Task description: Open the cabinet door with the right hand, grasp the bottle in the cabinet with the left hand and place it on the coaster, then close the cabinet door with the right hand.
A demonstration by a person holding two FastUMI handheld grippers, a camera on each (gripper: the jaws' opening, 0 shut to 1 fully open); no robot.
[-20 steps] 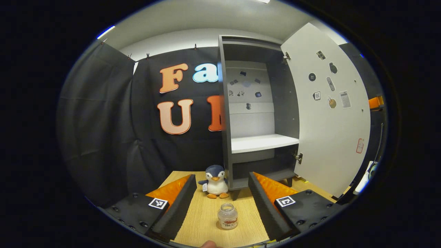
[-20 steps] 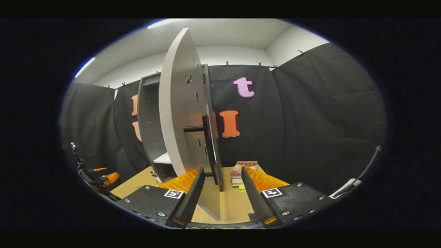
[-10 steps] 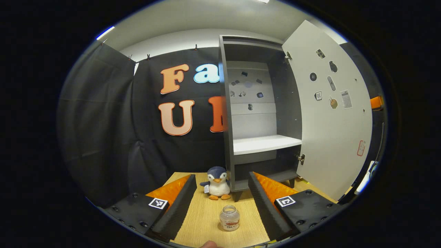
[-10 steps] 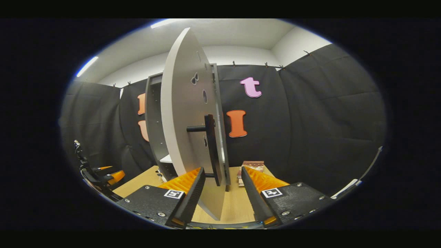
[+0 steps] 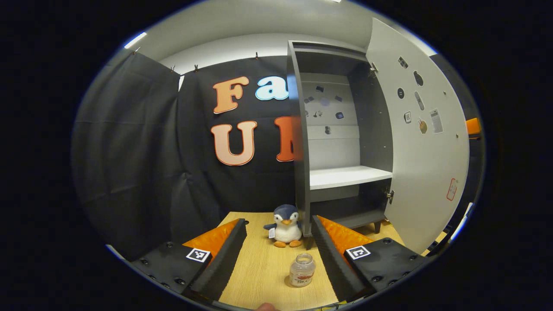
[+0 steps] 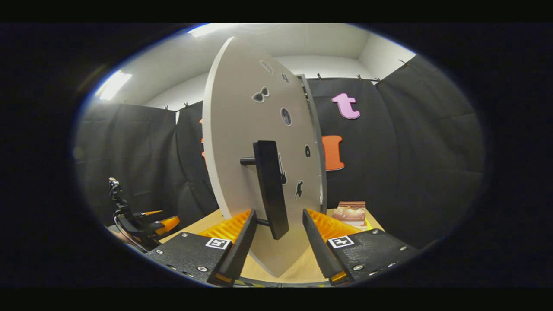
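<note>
I run 2 hand-held grippers from a distance. In the left gripper view, my left hand-held gripper (image 5: 276, 255) hangs low over the bench (image 5: 255, 268) with its fingers spread apart and nothing between them. The bottle (image 5: 302, 270) stands upright on the bench just ahead of it, close to the inner side of its right finger and touching neither finger. I cannot make out a coaster under the bottle, so I cannot say whether it sits on one. I judge the fingers are apart because the bottle has been let go and this hand's work is done.

Beyond the bottle a toy penguin (image 5: 285, 226) sits against the cabinet (image 5: 302, 142). The cabinet stands open ahead and to the right of the left hand-held gripper, with its 1 white shelf (image 5: 345, 176) bare. The door (image 5: 421, 142) is swung out on the far right.

In the right gripper view, my right hand-held gripper (image 6: 278, 235) has its fingers apart on either side of the door's lower edge. The dark handle (image 6: 270, 188) hangs just above and between them, not clamped. I judge the fingers straddle the handle so I can push the door to, which is the step left. A stack of books (image 6: 351, 212) lies on the bench beyond the right finger. The other hand-held gripper shows far off to the left.
</note>
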